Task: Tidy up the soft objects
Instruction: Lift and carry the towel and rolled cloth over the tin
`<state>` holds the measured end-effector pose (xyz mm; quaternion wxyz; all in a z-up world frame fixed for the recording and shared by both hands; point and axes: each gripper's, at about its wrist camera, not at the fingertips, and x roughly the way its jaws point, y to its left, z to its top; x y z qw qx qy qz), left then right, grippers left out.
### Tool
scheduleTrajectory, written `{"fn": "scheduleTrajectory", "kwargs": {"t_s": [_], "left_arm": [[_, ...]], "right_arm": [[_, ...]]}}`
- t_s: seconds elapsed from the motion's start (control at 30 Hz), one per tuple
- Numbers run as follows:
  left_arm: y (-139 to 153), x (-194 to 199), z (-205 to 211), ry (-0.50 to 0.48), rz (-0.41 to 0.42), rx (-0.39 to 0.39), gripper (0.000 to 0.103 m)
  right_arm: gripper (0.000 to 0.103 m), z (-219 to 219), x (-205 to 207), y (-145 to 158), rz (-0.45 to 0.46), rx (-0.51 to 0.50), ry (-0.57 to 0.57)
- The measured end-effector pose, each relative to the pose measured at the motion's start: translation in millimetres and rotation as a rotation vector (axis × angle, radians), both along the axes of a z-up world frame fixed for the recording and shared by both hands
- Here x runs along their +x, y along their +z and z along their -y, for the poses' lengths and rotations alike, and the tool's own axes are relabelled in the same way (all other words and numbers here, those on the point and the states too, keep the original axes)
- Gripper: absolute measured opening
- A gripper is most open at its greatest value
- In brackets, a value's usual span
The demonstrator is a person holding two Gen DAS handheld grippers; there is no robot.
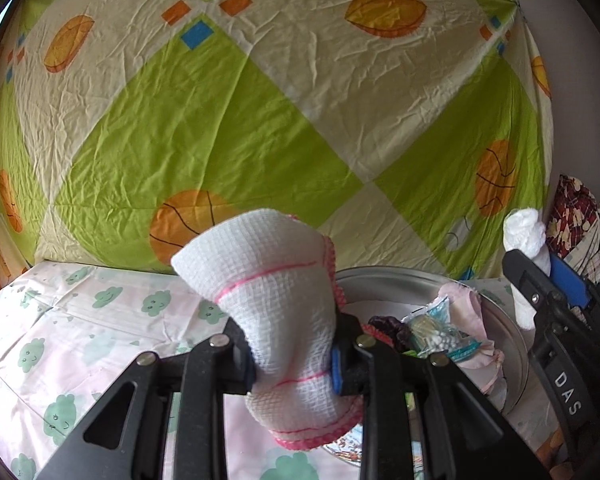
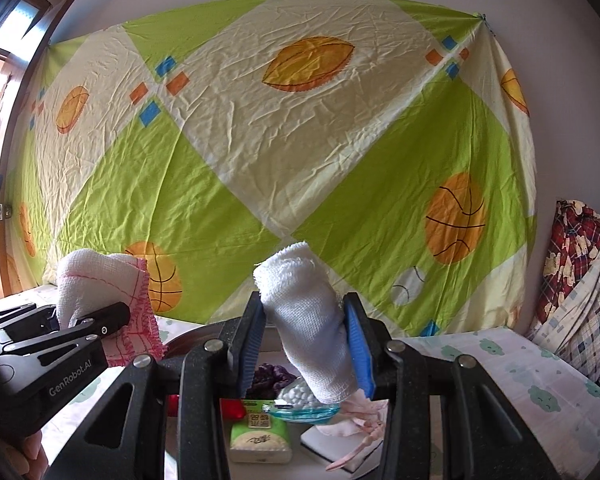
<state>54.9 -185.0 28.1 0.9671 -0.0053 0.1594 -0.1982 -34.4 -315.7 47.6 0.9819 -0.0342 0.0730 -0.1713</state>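
Surface: a bed (image 1: 40, 344) covered by a pale pink sheet printed with green smiling clouds, creased along fold lines. The sheet is seen on both sides of the views and runs back to a hung green and cream cloth. Directly on the sheet: 1 round metal basin (image 1: 516, 344), set toward the right in the left wrist view. At the far right edge, a heap of checked and patterned bedding (image 2: 580, 280) is piled.

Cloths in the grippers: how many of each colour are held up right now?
White cloth with pink edging, in the left gripper: 1
Plain white cloth, in the right gripper: 1
Total: 2
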Motion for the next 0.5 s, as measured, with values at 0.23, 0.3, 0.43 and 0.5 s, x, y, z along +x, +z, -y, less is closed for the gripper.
{"fn": "scheduleTrajectory", "kwargs": {"t_s": [0.23, 0.3, 0.43, 0.5], "left_arm": [[0.7, 1.4, 18.9, -0.035, -0.006, 0.002, 0.024], [0.8, 1.1, 24.7, -0.045, -0.006, 0.004, 0.024], [0.5, 1.9, 34.9, -0.062, -0.012, 0.002, 0.024], [0.2, 2.5, 39.1, -0.069, -0.016, 0.000, 0.024]], "right_arm": [[0.042, 15.7, -0.3, 1.8, 0.003, -0.003, -0.032], [0.042, 20.0, -0.1, 1.9, 0.002, -0.007, -0.042], [0.042, 30.5, 1.5, 1.1, -0.005, -0.002, -0.066], [0.042, 35.6, 2.3, 1.1, -0.008, 0.003, -0.075]]}}
